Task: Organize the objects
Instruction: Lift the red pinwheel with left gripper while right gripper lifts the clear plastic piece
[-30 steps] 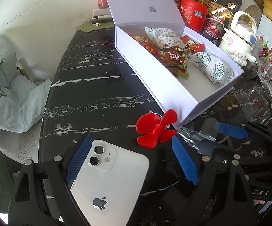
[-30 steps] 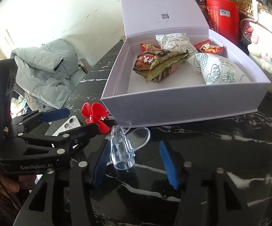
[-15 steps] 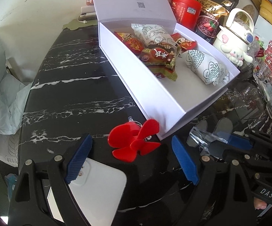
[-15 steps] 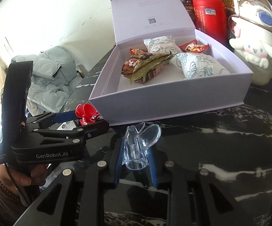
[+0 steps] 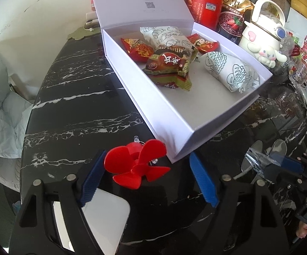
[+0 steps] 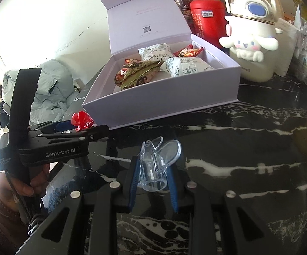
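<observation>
Between the right gripper's (image 6: 153, 182) clenched pads, the clear clip (image 6: 155, 165) points forward, while the left gripper (image 5: 149, 180) gapes.

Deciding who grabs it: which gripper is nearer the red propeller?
Left. The left gripper has the red propeller between its open jaws; the right gripper sits off to the side, shut on a clear clip.

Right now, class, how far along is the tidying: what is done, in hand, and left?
Done: snack packets lie in the open box. In hand: the right gripper is shut on a clear clip. Left: the red fan sits on the table between the open left gripper's fingers; the phone is also out.
</observation>
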### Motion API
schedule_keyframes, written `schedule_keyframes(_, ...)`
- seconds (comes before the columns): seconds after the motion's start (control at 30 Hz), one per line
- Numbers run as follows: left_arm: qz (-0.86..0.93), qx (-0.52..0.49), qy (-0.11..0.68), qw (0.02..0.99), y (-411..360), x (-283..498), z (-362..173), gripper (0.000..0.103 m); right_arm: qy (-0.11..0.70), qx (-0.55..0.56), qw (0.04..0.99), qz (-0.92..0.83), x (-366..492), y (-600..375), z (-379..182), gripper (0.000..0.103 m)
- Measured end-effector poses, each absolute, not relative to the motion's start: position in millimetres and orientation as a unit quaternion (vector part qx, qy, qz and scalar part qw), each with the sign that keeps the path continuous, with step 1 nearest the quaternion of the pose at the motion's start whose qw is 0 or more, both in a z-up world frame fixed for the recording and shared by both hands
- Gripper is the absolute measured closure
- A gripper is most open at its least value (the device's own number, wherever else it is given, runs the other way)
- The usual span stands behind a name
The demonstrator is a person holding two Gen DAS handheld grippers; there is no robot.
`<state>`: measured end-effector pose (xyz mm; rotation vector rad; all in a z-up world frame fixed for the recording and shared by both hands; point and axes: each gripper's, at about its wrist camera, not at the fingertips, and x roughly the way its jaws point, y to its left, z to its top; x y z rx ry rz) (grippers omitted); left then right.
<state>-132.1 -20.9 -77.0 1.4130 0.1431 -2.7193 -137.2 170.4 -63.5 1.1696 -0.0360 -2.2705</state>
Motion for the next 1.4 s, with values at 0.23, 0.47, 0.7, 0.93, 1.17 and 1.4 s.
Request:
schedule_keyframes(0.23,-0.888,0.456,0.059,0.025,-20,-124,-73,0.057,-0.017,0.44,0.287,-0.851,-125,182,-63,0.078)
schedule_keyframes(0.47,-0.886,0.46,0.055,-0.012,-9,-107,-72,0.06,-0.019,0.442,0.29,-0.849,-120,186,-62,0.078)
schedule_keyframes(0.7,-0.883,0.464,0.03,-0.062,17,-86,-70,0.06,-0.014,0.441,0.292,-0.848,-117,188,-62,0.078)
schedule_keyframes(0.93,-0.882,0.463,0.025,-0.082,25,-80,-70,0.06,0.002,0.454,0.29,-0.842,-113,189,-65,0.057)
schedule_keyframes(1.17,-0.885,0.459,0.015,-0.08,28,-82,-71,0.059,0.02,0.453,0.297,-0.84,-105,190,-68,0.046)
schedule_keyframes(1.4,-0.885,0.458,0.009,-0.078,29,-82,-71,0.056,0.035,0.451,0.294,-0.842,-102,191,-67,0.046)
